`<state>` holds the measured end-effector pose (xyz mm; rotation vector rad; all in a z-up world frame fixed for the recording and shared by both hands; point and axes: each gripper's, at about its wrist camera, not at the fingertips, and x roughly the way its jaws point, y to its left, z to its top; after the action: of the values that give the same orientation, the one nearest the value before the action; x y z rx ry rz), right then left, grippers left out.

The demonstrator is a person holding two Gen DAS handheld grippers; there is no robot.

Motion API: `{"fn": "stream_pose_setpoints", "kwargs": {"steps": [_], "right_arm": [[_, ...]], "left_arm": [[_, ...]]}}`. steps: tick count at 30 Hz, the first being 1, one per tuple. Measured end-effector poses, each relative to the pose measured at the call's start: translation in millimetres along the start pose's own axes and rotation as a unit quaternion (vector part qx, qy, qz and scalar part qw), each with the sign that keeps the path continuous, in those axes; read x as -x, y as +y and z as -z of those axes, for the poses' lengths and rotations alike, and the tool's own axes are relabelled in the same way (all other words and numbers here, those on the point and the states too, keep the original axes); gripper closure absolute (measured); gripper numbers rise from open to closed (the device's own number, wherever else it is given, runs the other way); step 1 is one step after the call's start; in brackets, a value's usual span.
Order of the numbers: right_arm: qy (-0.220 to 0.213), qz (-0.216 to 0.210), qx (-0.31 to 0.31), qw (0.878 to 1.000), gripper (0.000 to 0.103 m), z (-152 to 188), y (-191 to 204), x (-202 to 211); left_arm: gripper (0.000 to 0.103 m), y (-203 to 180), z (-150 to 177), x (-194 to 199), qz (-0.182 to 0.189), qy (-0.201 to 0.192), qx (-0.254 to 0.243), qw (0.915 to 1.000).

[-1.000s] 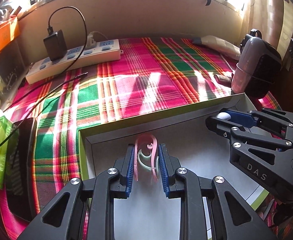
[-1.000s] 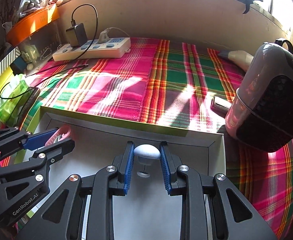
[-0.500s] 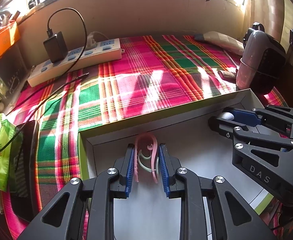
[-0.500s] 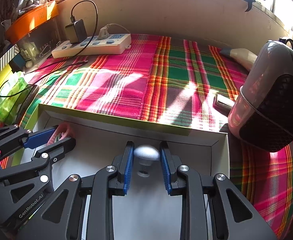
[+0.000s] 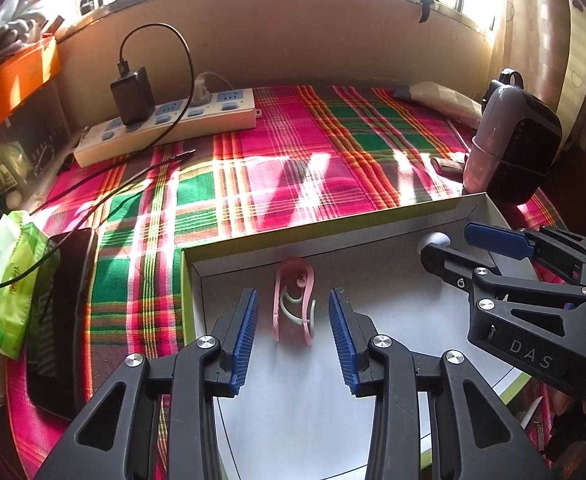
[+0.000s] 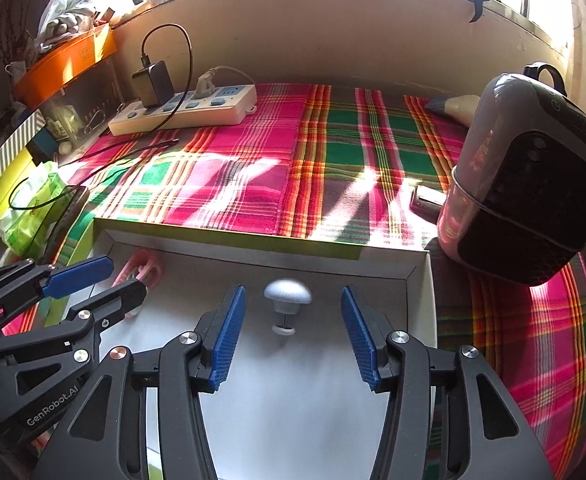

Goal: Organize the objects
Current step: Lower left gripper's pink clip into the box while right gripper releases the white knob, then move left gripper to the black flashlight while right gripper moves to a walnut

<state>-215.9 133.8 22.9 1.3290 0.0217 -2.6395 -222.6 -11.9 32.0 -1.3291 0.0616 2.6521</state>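
1. My left claw (image 5: 293,334) is wide open and holds nothing; the pink clip (image 5: 293,304) lies between its fingers in the white box (image 5: 333,236), near the far wall.
2. My right claw (image 6: 289,334) is also wide open; the grey knob (image 6: 287,294) stands free between its fingers, right in the box.

I see the box (image 5: 393,236) near me on the worktop (image 5: 293,160) — clips (image 5: 293,304) in its left, knob (image 6: 287,298) in its right. Power strip (image 5: 165,128) lies far left, heater (image 6: 533,192) right.
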Motion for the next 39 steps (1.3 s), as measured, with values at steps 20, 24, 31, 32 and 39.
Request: {"fn": "stream_pose_setpoints", "kwargs": {"steps": [20, 24, 31, 32, 39], "right_arm": [[-0.047, -0.005, -0.018, 0.999, 0.051, 51.7, 5.1, 69.9], [-0.055, -0.007, -0.017, 0.998, 0.051, 66.3, 6.8, 82.1], [-0.063, -0.010, -0.015, 0.998, 0.051, 94.9, 9.0, 97.9], [-0.061, -0.014, -0.015, 0.998, 0.051, 98.6, 9.5, 98.8], [-0.066, -0.025, 0.004, 0.998, 0.051, 119.2, 19.7, 105.5]], "left_arm": [[0.067, -10.9, 54.6, 69.2, -0.013, -0.037, 0.002, 0.9992], [0.067, -14.3, 67.8, 81.1, -0.013, -0.046, 0.005, 0.9988], [0.067, -10.0, 96.2, 95.1, -0.006, -0.051, 0.017, 0.9985], [0.067, -7.7, 100.9, 96.9, -0.004, -0.051, 0.022, 0.9985], [0.067, 3.9, 127.7, 107.8, 0.004, -0.055, 0.043, 0.9975]]}}
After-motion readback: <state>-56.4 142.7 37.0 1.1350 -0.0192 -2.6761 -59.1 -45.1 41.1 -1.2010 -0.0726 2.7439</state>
